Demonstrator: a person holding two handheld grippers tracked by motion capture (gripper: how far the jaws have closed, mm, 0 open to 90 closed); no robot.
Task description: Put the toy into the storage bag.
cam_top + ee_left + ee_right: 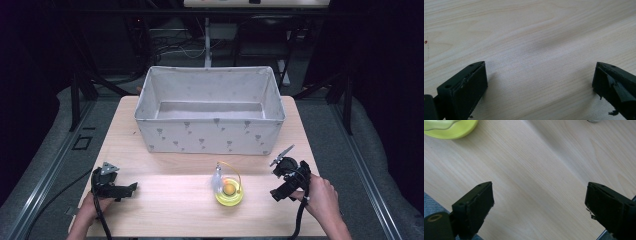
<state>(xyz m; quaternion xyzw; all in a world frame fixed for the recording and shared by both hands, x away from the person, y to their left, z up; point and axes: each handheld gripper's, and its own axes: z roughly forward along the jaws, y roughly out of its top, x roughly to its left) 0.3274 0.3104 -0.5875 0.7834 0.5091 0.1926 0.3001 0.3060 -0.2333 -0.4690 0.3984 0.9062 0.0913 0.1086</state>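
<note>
The small round yellow-green plastic dish [229, 194] sits on the light wooden tabletop [165, 210], near the front edge and a little right of centre. It carries an orange ball-like item [229, 188] and a thin yellow wire loop or handle [234, 169] arching over it, with a pale translucent piece [217, 179] standing at its left side. The dish is round, so it presents no long axis; only the wire loop gives it an orientation.

My right tool [280, 190] is the nearer one. The dish lies to its left, near but apart, with bare tabletop between. In the right gripper view the dish rim [451, 130] appears at the upper left corner, so I judge that the coming move calls for a swing to that side before closing. My right tool's jaws stand wide apart with nothing between them.

My left tool [131, 190] rests at the left front of the tabletop, well apart from the dish. Its jaws are likewise spread, over bare wood.

The grey fabric storage box with small printed motifs [210, 136] stands behind the dish, open at the top.

Limits of view: the dish is cut off by the frame edge in the right gripper view. What the orange item and the translucent piece are is too small to tell.
</note>
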